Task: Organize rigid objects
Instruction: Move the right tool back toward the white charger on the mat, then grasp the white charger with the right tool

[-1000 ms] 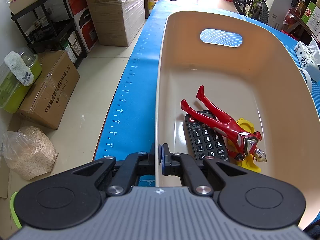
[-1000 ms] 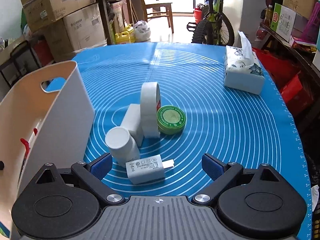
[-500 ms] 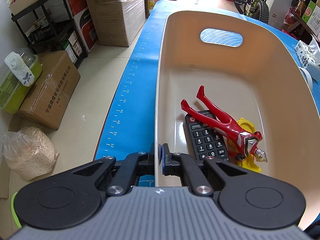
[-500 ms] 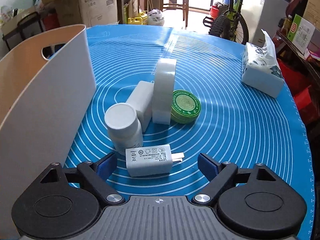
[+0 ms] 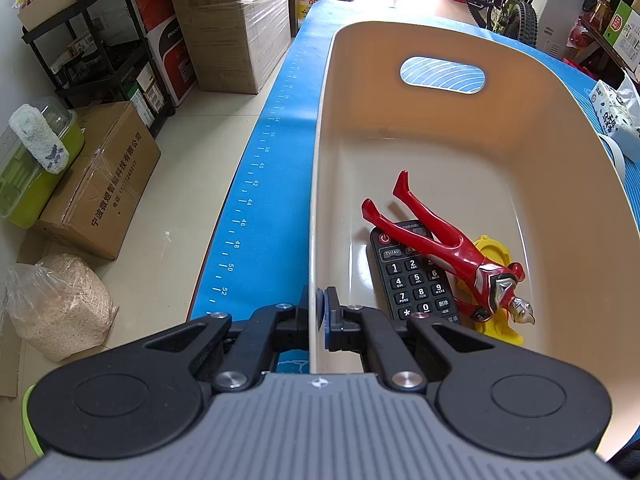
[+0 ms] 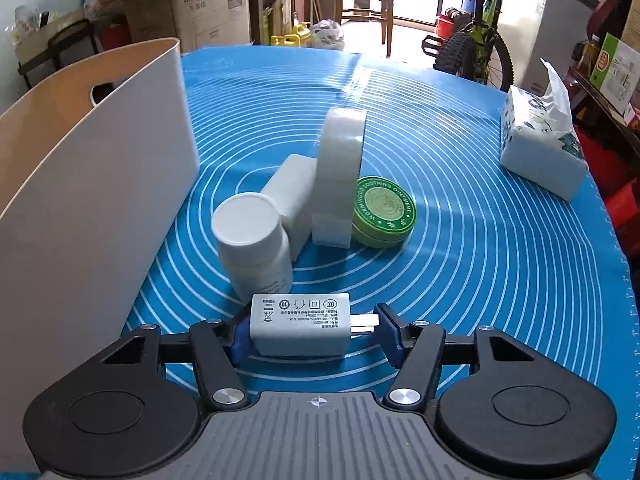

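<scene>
Change: my right gripper (image 6: 308, 330), wide open a moment ago, now clamps the USB charger (image 6: 299, 329).
Left gripper (image 5: 320, 314): still clenched on bin rim (image 5: 313, 200).
Meaning: I judge the charger ready to lift into the bin.

You are working in what looks like a lived-in home room doubling as storage. Taped cardboard boxes (image 5: 236, 28) are sitting stacked against the wall, with another box (image 5: 100, 184) lying on the pale tiled floor (image 5: 180, 184) beside a plastic bag of grain-like material (image 5: 60, 308). A black shelving cart (image 5: 104, 56) is holding packaged goods. A green bicycle (image 6: 476, 52) is leaning near a bright doorway, with a wooden chair (image 6: 364, 12) and yellow jugs (image 6: 292, 36) standing close by. A tissue pack (image 6: 540, 148) is resting on the blue ringed mat (image 6: 480, 260) covering your table.
</scene>
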The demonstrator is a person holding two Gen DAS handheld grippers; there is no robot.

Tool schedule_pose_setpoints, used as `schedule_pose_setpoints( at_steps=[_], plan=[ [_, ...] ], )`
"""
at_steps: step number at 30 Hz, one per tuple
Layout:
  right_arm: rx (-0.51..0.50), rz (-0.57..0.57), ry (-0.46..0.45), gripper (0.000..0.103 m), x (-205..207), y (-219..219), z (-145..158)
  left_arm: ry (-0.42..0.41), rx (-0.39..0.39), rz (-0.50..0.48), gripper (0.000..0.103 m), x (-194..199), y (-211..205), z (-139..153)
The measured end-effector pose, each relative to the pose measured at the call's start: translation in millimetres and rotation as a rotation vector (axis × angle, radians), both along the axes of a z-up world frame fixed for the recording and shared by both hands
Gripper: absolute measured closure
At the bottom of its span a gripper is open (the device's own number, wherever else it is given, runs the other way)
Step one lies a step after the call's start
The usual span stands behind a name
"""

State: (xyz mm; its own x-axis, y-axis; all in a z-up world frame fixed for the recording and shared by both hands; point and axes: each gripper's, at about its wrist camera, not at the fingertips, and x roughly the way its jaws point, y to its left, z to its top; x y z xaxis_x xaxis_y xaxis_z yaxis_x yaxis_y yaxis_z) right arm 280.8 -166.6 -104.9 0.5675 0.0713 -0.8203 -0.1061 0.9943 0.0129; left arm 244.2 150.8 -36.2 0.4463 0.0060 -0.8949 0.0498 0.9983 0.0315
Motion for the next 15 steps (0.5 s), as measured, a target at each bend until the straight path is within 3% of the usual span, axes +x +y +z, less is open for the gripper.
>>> schedule_pose_setpoints(
  at_steps=[6,15],
  plan=[
    [-0.054,-0.075,-0.009,0.039,-5.3,-6.3,20.5,0.0,0.001,0.0,0.097,0.0,0.0,0.0],
    [-0.059,-0.163,-0.17,0.039,-24.3,-1.8,72.9,0.0,0.001,-0.001,0.097,-0.1,0.6,0.0]
  ],
)
